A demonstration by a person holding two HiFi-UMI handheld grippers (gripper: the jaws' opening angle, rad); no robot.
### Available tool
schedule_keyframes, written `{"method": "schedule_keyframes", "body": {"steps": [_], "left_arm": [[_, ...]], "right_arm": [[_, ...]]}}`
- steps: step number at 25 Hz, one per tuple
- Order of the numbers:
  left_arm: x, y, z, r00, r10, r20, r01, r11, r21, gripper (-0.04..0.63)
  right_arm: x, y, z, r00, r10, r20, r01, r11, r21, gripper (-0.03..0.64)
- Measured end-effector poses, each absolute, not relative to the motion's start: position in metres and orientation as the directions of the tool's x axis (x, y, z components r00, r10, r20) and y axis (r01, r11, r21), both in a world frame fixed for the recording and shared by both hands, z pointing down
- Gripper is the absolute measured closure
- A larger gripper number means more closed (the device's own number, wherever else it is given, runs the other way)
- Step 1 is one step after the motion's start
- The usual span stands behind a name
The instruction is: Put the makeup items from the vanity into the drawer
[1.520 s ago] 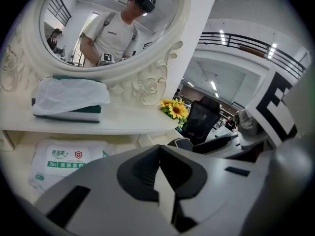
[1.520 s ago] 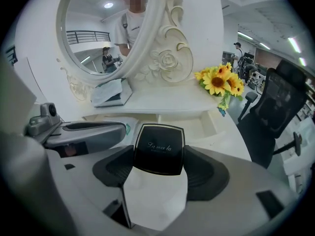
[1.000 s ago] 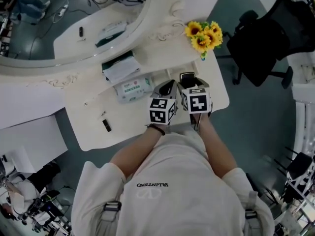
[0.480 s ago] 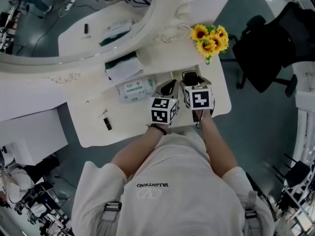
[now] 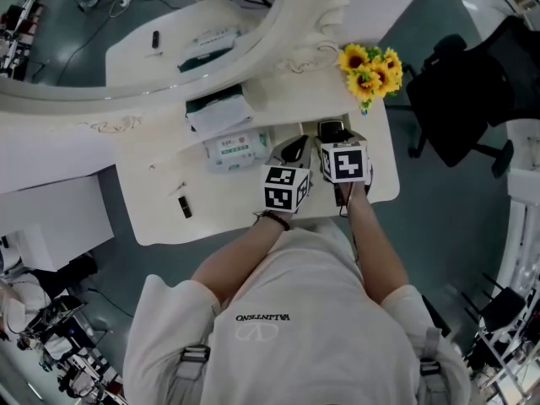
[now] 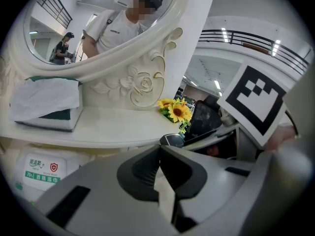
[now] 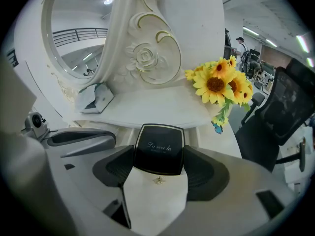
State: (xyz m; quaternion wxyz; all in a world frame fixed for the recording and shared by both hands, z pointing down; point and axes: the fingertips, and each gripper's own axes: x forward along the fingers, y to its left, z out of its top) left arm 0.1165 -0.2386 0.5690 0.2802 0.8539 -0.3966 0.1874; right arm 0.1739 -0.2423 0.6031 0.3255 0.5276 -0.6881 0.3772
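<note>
The right gripper (image 7: 157,162) is closed on a black compact (image 7: 158,144). Its dark pads press the compact's two side edges. The lid faces up, with pale script on it, and the far end sticks out forward past the jaws.

The left gripper (image 6: 158,154) is just beside it, on its left. Its jaws are together and nothing is between them.

Both grippers hang over the right end of the cream vanity (image 5: 152,218), nearer the person than the sunflowers (image 7: 216,85) and a little left of them.

Straight ahead of the compact, below and left of the sunflowers, is the front of a raised shelf (image 7: 147,109). Upright lines there look like a small drawer bay, though I cannot tell whether it is open. If that is the drawer, the compact's free end already points at it. The likely move is a straight push forward with the right gripper, which is the nearer one.

A small dark tube (image 5: 185,207) lies well to the left of the sunflowers, near the vanity's front edge. It is closer to the left gripper.

An oval mirror (image 7: 83,33) in a carved frame stands behind the shelf, to the left of the sunflowers.
</note>
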Motion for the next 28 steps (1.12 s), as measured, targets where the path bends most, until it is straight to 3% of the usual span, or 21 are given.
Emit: {"method": "schedule_keyframes", "body": {"steps": [23, 28], "left_arm": [[0.118, -0.253, 0.582, 0.594, -0.579, 0.559, -0.799, -0.506, 0.325, 0.594], [0.115, -0.253, 0.582, 0.586, -0.587, 0.558, -0.805, -0.496, 0.324, 0.594]], "right_arm": [[0.178, -0.238, 0.634, -0.205, -0.394, 0.896, -0.974, 0.171, -0.148, 0.291], [0.179, -0.246, 0.632, -0.200, -0.430, 0.880, -0.974, 0.185, -0.131, 0.293]]}}
